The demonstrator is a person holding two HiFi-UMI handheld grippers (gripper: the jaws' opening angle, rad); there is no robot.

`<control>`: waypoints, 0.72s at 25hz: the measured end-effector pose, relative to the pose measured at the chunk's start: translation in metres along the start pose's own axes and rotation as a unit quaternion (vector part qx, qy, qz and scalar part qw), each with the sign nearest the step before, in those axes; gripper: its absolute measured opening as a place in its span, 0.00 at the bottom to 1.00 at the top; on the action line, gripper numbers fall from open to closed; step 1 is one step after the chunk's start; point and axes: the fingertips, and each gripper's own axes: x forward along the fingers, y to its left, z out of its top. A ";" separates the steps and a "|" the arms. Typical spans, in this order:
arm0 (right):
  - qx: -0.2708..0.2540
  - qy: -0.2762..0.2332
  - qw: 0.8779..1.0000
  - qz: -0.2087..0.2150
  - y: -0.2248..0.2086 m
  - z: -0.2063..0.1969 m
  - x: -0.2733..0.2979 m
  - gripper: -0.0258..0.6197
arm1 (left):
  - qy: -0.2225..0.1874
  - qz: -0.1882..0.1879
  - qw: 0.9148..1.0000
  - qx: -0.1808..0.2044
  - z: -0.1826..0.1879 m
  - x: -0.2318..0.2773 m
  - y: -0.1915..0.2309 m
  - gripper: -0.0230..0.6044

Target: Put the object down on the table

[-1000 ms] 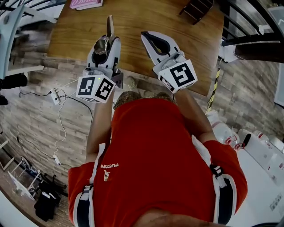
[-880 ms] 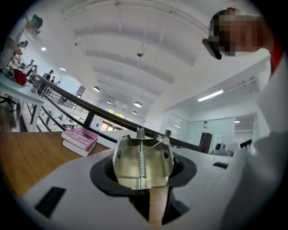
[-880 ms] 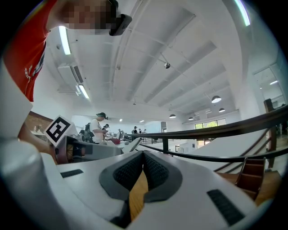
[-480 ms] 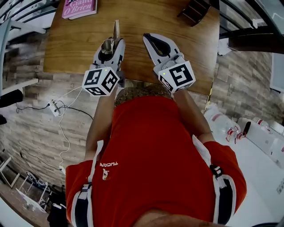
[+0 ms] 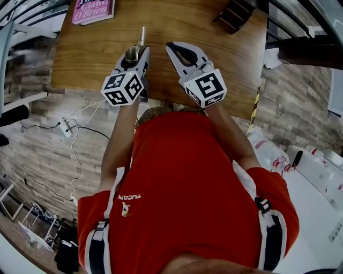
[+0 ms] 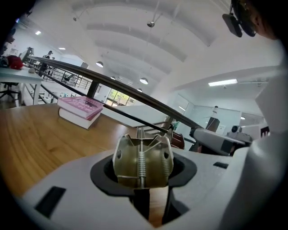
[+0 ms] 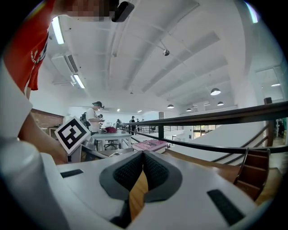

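The left gripper (image 5: 135, 52) is clamped on a brass-coloured metal object (image 6: 143, 161) with a coiled spring down its middle, gripped between the pads over the wooden table (image 5: 220, 75), near its near edge. The right gripper (image 7: 143, 165) is just beside it, its jaws together with nothing between them. A pink book (image 5: 92, 9) lies at the table's far left corner.

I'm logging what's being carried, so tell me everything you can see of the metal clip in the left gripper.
The metal clip is dull brass-coloured sheet metal: two folded wings with small round holes, joined by a pin wrapped in a coil spring. The left gripper clamps it in its black-lined jaws, a slim tail poking forward past them. It is over the wooden table; contact with it can't be told.
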 end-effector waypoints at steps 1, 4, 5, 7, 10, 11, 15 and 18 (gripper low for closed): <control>0.000 0.000 1.000 0.001 -0.001 -0.001 0.000 0.08 | 0.010 0.005 1.000 -0.002 -0.004 0.005 0.003 0.33; 0.001 0.001 1.000 0.004 -0.005 -0.002 0.003 0.08 | 0.038 0.022 0.999 -0.004 -0.015 0.019 0.015 0.33; 0.001 0.001 1.000 0.005 -0.006 -0.002 0.004 0.08 | 0.048 0.027 0.998 -0.004 -0.018 0.023 0.019 0.33; 0.003 0.001 1.000 0.005 -0.008 -0.002 0.006 0.08 | 0.066 0.037 0.997 -0.005 -0.024 0.029 0.026 0.33; 0.006 0.002 1.000 0.003 -0.010 -0.004 0.006 0.08 | 0.092 0.047 0.995 -0.006 -0.033 0.037 0.032 0.33; 0.007 0.002 1.000 0.002 -0.012 -0.004 0.006 0.08 | 0.100 0.050 0.994 -0.006 -0.036 0.040 0.033 0.33; 0.012 0.002 1.000 -0.001 -0.016 -0.005 0.006 0.08 | 0.135 0.063 0.989 -0.009 -0.048 0.049 0.041 0.34; 0.015 0.002 1.000 -0.004 -0.018 -0.007 0.004 0.08 | 0.162 0.075 0.984 -0.013 -0.059 0.053 0.046 0.34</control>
